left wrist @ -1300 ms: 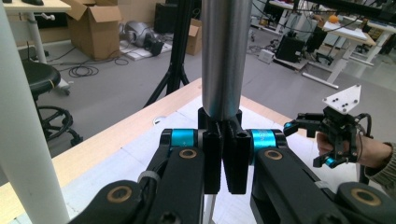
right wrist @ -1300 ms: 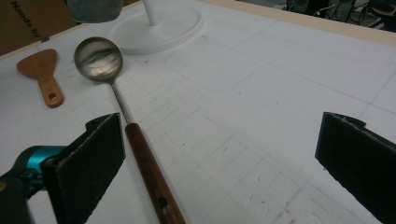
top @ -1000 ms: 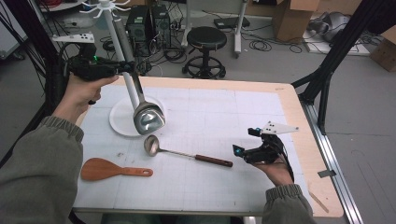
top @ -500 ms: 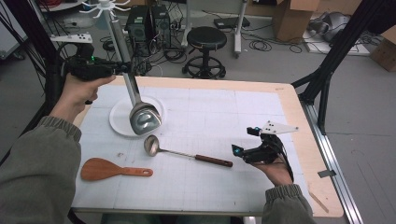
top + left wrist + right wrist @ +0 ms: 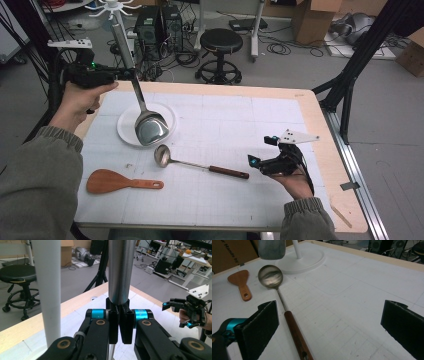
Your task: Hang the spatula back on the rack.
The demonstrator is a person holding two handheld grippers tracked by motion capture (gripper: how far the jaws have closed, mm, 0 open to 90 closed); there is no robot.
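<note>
White table (image 5: 260, 125): left hand-held gripper (image 5: 131, 75) clamps steel spatula (image 5: 150, 127), raised higher than before; right hand-held gripper (image 5: 256, 163) open, unmoved.

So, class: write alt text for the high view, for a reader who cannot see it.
The left gripper holds a steel spatula by its handle above a white rack base. A ladle and wooden paddle lie on the table; the right gripper is open.

Even, bright indoor light; soft faint shadows; high view slightly soft; close foreground blurred.
</note>
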